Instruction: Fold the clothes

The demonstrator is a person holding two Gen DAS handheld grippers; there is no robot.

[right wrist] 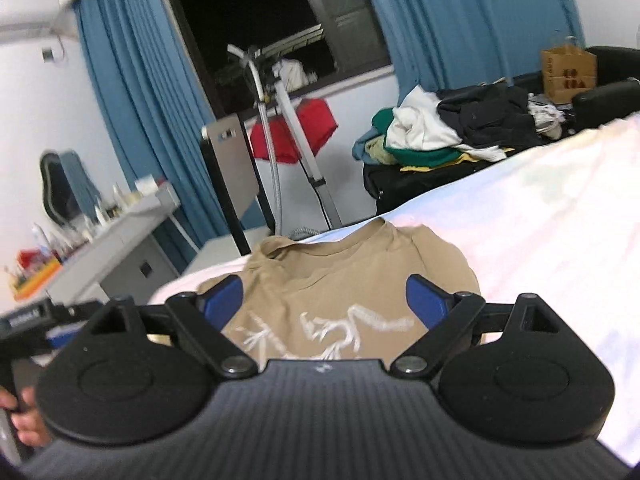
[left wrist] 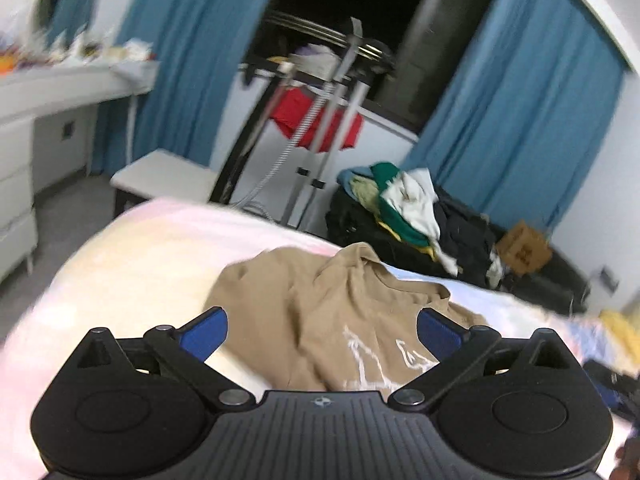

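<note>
Left gripper [left wrist: 322,334] jaws spread wide, nothing held. Right gripper [right wrist: 325,304] likewise wide, empty. Tan shirt [left wrist: 320,304] lies rumpled on bed [left wrist: 140,248], just beyond both. Clothes pile [right wrist: 440,128] far right.

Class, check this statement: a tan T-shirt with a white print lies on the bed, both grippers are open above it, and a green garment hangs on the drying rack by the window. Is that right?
One detail is wrong. The garment on the drying rack is red, as the right wrist view shows. The rest holds: the tan T-shirt lies on the bed, with the left gripper and right gripper open.
</note>
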